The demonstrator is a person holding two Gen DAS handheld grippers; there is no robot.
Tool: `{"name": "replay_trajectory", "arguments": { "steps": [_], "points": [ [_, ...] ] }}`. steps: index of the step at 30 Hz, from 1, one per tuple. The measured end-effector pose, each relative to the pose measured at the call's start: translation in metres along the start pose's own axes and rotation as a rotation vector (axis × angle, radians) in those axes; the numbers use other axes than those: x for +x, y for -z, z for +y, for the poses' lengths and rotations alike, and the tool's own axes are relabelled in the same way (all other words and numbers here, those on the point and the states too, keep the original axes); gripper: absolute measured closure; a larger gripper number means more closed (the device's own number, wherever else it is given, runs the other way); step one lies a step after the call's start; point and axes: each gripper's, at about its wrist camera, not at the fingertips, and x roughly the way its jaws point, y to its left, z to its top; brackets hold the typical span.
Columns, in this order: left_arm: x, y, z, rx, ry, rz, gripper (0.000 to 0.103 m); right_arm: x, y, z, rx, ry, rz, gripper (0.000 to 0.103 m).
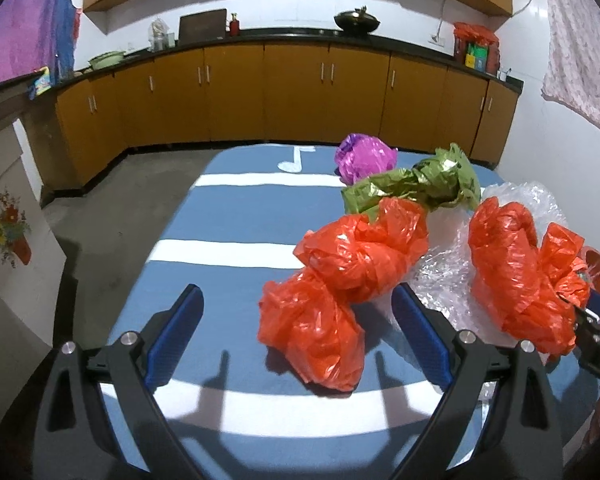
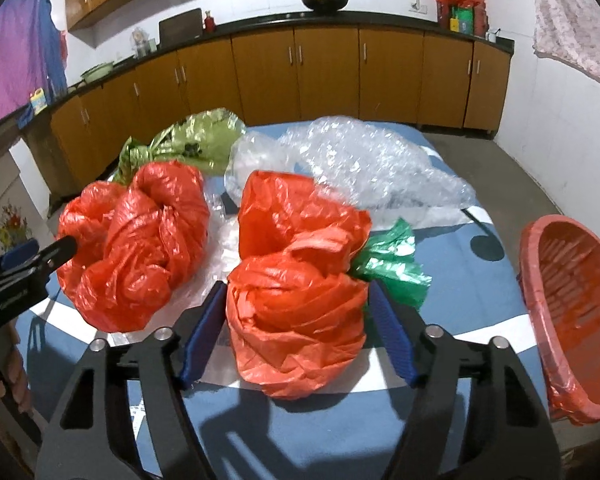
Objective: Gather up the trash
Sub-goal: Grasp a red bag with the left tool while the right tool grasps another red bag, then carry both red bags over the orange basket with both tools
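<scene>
Crinkled orange bag – ribbed blue fingers flanking

Two low close views, shared table.

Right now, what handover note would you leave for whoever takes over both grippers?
Left gripper: open, empty, over the blue striped tablecloth, beside the long crumpled orange plastic bag.
Right gripper: jaws straddle the second crumpled orange plastic bag; firm grip unclear.
Red woven basket, at right: holds no trash yet.
Left: both orange bags, clear bubble wrap, olive-green foil bag, small green bag, purple bag.
</scene>
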Motion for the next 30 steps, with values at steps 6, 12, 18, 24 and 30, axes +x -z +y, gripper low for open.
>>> {"name": "replay_trajectory", "arguments": {
  "steps": [6,12,18,24,30],
  "points": [
    [0.024,-0.005,0.003,-0.023,0.055,0.081,0.031,0.005,0.003,0.001,0.000,-0.025,0.023,0.048],
    [0.030,-0.005,0.007,-0.048,0.097,0.104,0.057,0.000,0.004,0.001,0.002,-0.053,0.020,0.056],
    [0.020,-0.004,0.004,-0.046,0.097,0.075,0.066,-0.009,0.004,-0.002,0.009,-0.070,0.001,0.059],
    [0.001,-0.004,0.007,-0.063,0.095,0.037,0.067,-0.028,0.003,-0.006,0.016,-0.072,-0.039,0.059],
    [-0.022,-0.004,0.006,-0.079,0.110,0.003,0.067,-0.047,0.003,-0.007,0.025,-0.100,-0.068,0.059]
  ]
}}
